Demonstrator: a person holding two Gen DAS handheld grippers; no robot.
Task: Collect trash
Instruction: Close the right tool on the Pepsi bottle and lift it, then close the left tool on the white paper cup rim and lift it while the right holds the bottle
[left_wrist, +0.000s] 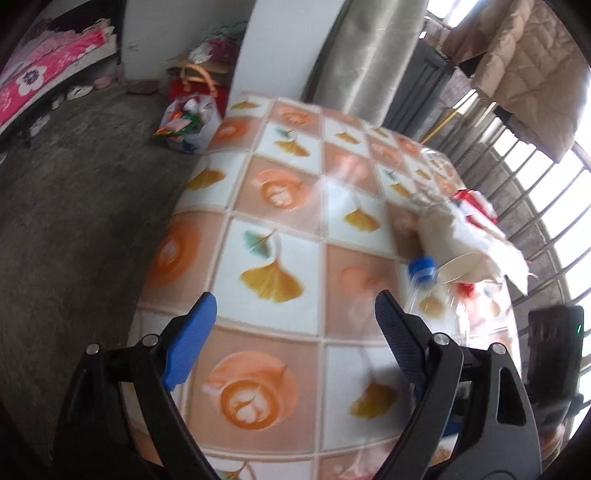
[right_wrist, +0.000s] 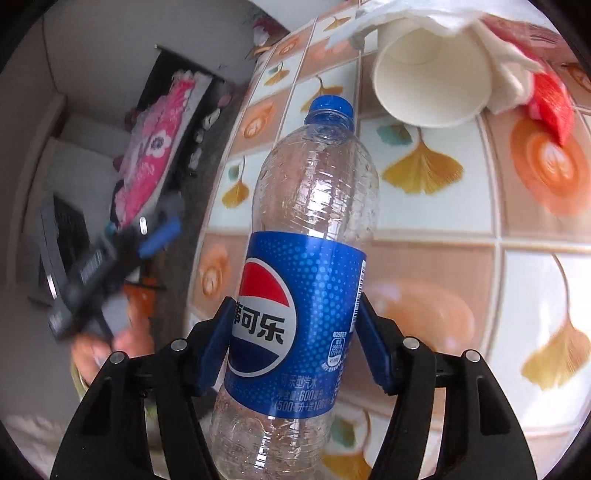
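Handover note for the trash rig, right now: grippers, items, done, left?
Right hand-held gripper: pads against the label of the empty Pepsi bottle, which lies on the table.
Left hand-held gripper: open, empty, above the table.
Paper cup on its side under tissue, red wrapper beside.
Done: nothing visibly binned.
Left: bottle, cup, tissue, wrapper.

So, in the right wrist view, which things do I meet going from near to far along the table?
Right gripper closed on the plastic bottle → its blue cap → paper cup lying on its side → white tissue over the cup.
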